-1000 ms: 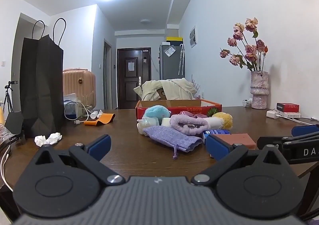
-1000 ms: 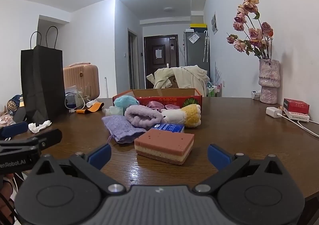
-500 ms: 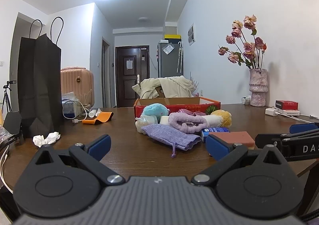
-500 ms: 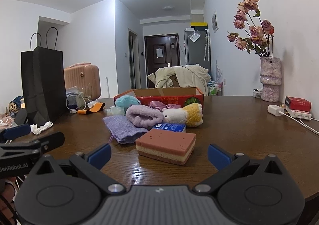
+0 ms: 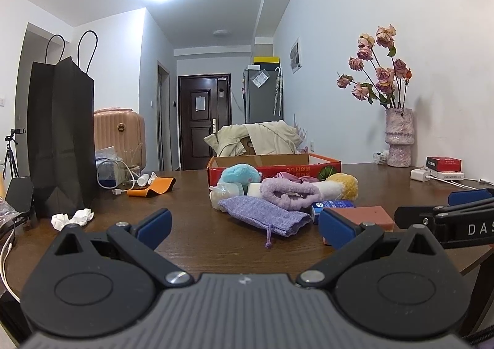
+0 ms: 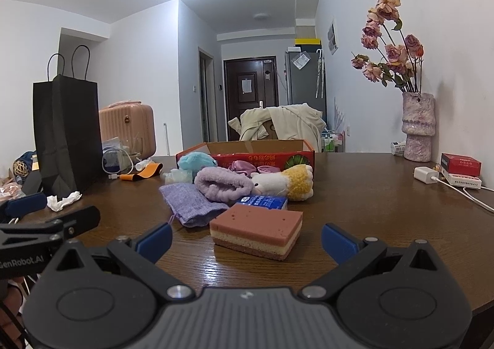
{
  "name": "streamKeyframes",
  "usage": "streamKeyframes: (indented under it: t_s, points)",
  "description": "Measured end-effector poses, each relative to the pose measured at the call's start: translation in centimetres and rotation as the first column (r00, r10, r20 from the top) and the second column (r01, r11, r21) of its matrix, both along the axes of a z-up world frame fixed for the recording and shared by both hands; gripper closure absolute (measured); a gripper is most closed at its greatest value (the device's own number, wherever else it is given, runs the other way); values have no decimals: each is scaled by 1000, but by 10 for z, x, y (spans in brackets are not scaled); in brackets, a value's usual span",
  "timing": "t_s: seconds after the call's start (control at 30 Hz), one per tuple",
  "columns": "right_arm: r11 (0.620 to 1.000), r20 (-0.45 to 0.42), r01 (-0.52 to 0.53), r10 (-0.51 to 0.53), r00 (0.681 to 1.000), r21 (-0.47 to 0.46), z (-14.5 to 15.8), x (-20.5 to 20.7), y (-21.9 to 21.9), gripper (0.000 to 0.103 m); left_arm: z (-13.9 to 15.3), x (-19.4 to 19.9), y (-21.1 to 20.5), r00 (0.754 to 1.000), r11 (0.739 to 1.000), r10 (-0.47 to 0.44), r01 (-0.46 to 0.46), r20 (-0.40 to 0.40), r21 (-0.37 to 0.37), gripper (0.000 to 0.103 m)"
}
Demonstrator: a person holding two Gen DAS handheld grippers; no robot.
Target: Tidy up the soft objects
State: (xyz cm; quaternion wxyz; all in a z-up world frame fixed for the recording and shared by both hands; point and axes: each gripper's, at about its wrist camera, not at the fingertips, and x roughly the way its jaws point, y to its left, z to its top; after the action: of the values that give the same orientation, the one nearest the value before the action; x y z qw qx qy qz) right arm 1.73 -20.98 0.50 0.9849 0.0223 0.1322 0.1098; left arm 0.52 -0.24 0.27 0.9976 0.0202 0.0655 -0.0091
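Both tools hang spread and empty: the right gripper (image 6: 245,236) faces the layered sponge (image 6: 257,230) near the table's (image 6: 370,213) front edge, the left gripper (image 5: 244,227) the purple pouch (image 5: 264,214). A hard squeeze could deform the sponge or nudge the pile beyond. Behind it, the red cardboard box (image 6: 247,153) shows no visible contents from this low angle.

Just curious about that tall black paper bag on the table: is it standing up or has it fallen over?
Standing upright. The tall black paper bag rests on its base on the brown wooden table, with both handles pointing up.
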Motion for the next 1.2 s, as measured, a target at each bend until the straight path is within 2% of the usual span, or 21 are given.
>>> streamKeyframes:
  t_s: [1.2]
  points:
    - [1000, 26, 3, -3, 1000, -9, -1, -1, 1, 0, -1, -4, -2, 1000, 1000, 1, -1, 13, 7, 0]
